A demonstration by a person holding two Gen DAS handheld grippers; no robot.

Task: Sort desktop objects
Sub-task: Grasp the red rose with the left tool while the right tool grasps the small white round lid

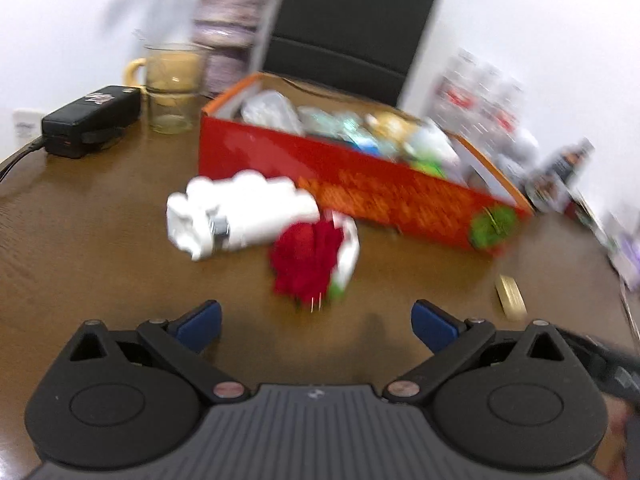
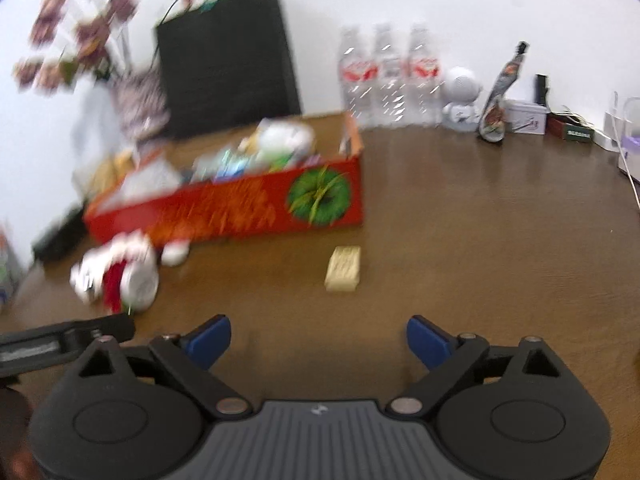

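Observation:
A long red box point(image 1: 360, 184) point(image 2: 240, 204) filled with several packets stands on the brown table. In front of it lie a white plush toy point(image 1: 236, 212) and a red-and-white item point(image 1: 316, 256) point(image 2: 120, 276). A small tan block point(image 2: 344, 268) point(image 1: 510, 294) lies on the table near the box's right end. My left gripper point(image 1: 316, 324) is open, with empty jaws, just short of the red-and-white item. My right gripper point(image 2: 318, 340) is open and empty too, a little short of the tan block. Both views are blurred.
At the back stand a black paper bag point(image 2: 228, 56), a vase point(image 1: 230, 28), a glass mug point(image 1: 172, 84), a black device with a cable point(image 1: 92, 120), three water bottles point(image 2: 388, 76), a white figurine point(image 2: 460, 100) and small boxes point(image 2: 524, 116). Bare table point(image 2: 500, 220) lies to the right.

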